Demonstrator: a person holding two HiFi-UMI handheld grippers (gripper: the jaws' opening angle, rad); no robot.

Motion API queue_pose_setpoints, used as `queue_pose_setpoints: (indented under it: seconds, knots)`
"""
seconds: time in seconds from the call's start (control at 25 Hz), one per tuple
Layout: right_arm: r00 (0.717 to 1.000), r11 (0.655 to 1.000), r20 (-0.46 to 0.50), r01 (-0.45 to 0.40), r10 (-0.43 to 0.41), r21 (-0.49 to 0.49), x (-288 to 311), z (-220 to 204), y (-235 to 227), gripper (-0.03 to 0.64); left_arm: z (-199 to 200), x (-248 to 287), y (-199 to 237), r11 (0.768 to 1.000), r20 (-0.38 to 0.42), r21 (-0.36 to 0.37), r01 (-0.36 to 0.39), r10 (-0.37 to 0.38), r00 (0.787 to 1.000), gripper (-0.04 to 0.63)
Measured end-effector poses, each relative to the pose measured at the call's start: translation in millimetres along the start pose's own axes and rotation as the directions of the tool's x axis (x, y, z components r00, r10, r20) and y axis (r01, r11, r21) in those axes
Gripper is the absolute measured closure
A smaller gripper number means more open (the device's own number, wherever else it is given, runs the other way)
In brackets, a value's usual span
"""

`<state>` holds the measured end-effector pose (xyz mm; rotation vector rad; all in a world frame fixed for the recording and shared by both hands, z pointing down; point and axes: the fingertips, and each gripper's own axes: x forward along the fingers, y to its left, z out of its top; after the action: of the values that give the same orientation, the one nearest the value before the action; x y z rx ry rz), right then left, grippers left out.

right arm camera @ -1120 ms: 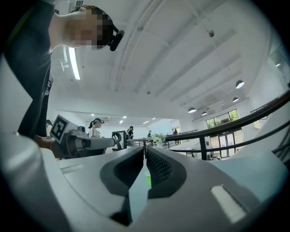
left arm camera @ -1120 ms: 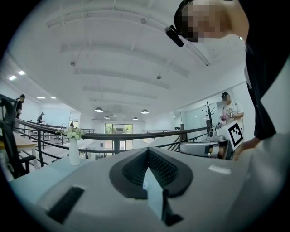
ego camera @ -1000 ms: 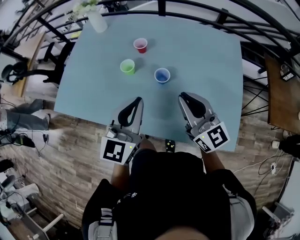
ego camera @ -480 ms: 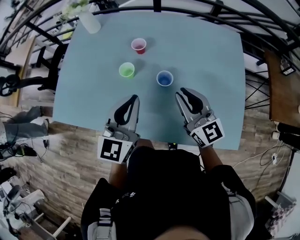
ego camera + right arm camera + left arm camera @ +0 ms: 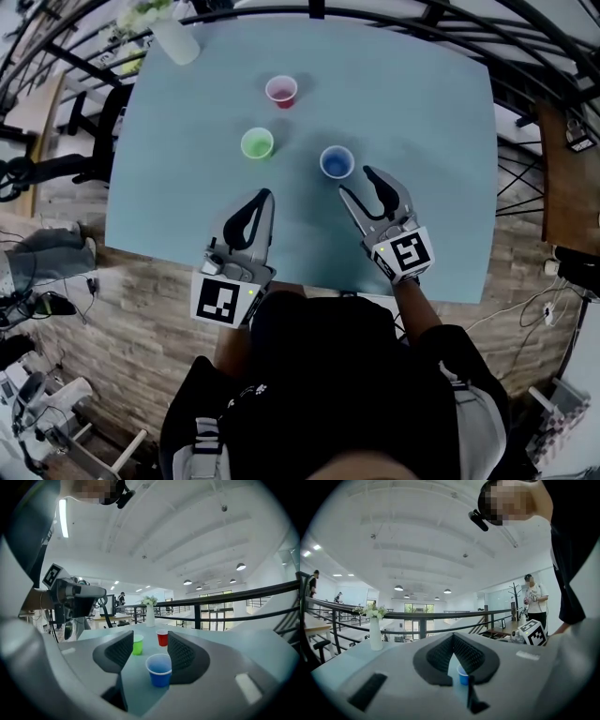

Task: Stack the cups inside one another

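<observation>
Three small cups stand upright and apart on the pale blue table [image 5: 422, 112]: a red cup [image 5: 280, 91] farthest, a green cup [image 5: 257, 143] to the left and a blue cup [image 5: 337, 161] nearest. My right gripper [image 5: 359, 185] is open just short of the blue cup; its jaws have just been opening. In the right gripper view the blue cup [image 5: 159, 670] shows between the pads, untouched, with the green cup [image 5: 137, 645] and red cup [image 5: 162, 638] beyond. My left gripper [image 5: 261, 197] is shut and empty, below the green cup.
A white vase [image 5: 173, 37] with flowers stands at the table's far left corner. Black railings curve round the table's far side. Wood-pattern floor lies below the near edge. A brown desk [image 5: 562, 178] is off to the right.
Both grippers have moved forward over the table toward the cups. The right gripper's jaws, shut before, have spread apart and now sit close to the blue cup.
</observation>
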<state>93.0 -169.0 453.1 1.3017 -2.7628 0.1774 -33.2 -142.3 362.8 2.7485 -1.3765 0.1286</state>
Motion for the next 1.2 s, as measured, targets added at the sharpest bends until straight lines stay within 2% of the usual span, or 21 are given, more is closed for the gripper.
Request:
queue_pose_setpoints:
  seconds: [0.2,0.6,1.08,1.2]
  knots:
    - [0.997,1.0,-0.076,0.02,-0.021,-0.012,23.1,-28.7,-5.7,0.342,-4.3,-4.5,18.1,1.0,-0.013,0.0,-0.022,0.022,1.0,0.609]
    - [0.985,0.998,-0.16,0.059,-0.06,-0.012,50.3,-71.3,-16.1,0.261,-3.5,-17.9,43.1,0.998,-0.017,0.025,-0.062,0.062,0.998,0.609]
    - [0.975,0.996,-0.205,0.079,-0.086,-0.044,68.0,-98.0,-21.1,0.241,-10.1,-27.0,58.9,0.995,-0.054,0.043,-0.087,0.089,0.995,0.609]
    - [0.976,0.996,-0.203,0.078,-0.085,-0.041,70.9,-99.7,-19.4,0.268,-10.1,-28.6,63.2,0.995,-0.055,0.04,-0.095,0.097,0.994,0.609]
